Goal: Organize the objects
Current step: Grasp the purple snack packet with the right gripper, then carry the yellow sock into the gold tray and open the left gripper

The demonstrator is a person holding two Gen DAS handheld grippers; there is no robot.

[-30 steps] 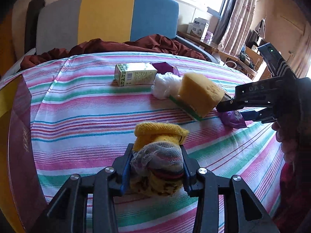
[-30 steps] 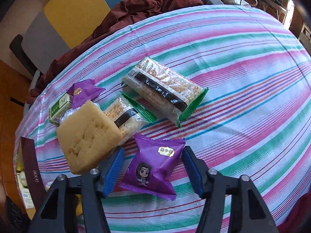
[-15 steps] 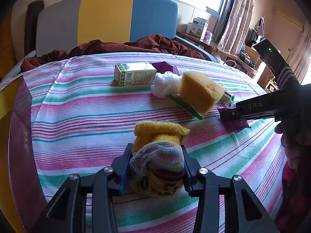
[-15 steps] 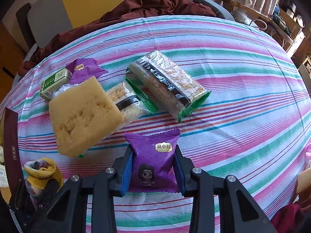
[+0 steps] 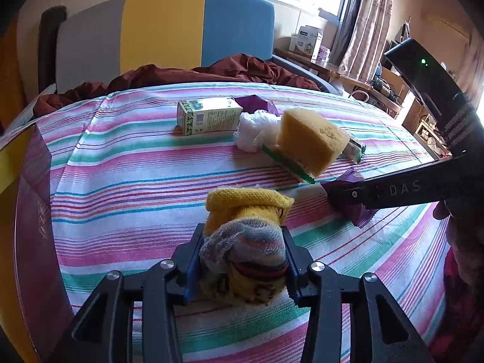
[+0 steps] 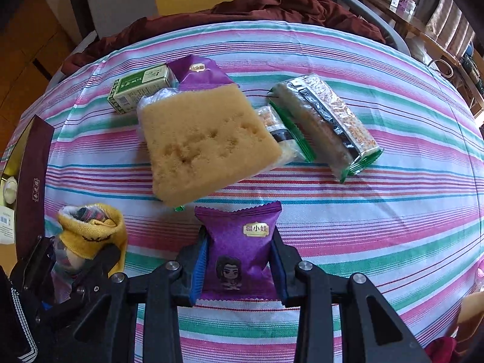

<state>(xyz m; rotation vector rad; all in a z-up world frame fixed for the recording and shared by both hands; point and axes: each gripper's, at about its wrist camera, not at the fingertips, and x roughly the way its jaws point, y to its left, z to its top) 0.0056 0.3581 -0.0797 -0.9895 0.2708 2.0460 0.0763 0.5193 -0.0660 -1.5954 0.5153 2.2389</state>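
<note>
Purple snack packet (image 6: pixel 240 251) sits pinched between the pads of the right tool (image 6: pixel 239 264), jaws closed tight on its sides, just nearer than the yellow sponge (image 6: pixel 205 142). Left of the sponge's near corner, the left tool (image 5: pixel 242 264) has a rolled sock bundle (image 5: pixel 245 242) between its jaws, which are easing open. Beyond the sponge: green carton (image 6: pixel 139 90), second purple packet (image 6: pixel 198 72). Right of the sponge: two clear-wrapped snack bars (image 6: pixel 326 124) on the striped desk (image 6: pixel 393 211).

Purple snack packet (image 6: pixel 239 251) between gripper pads
</note>
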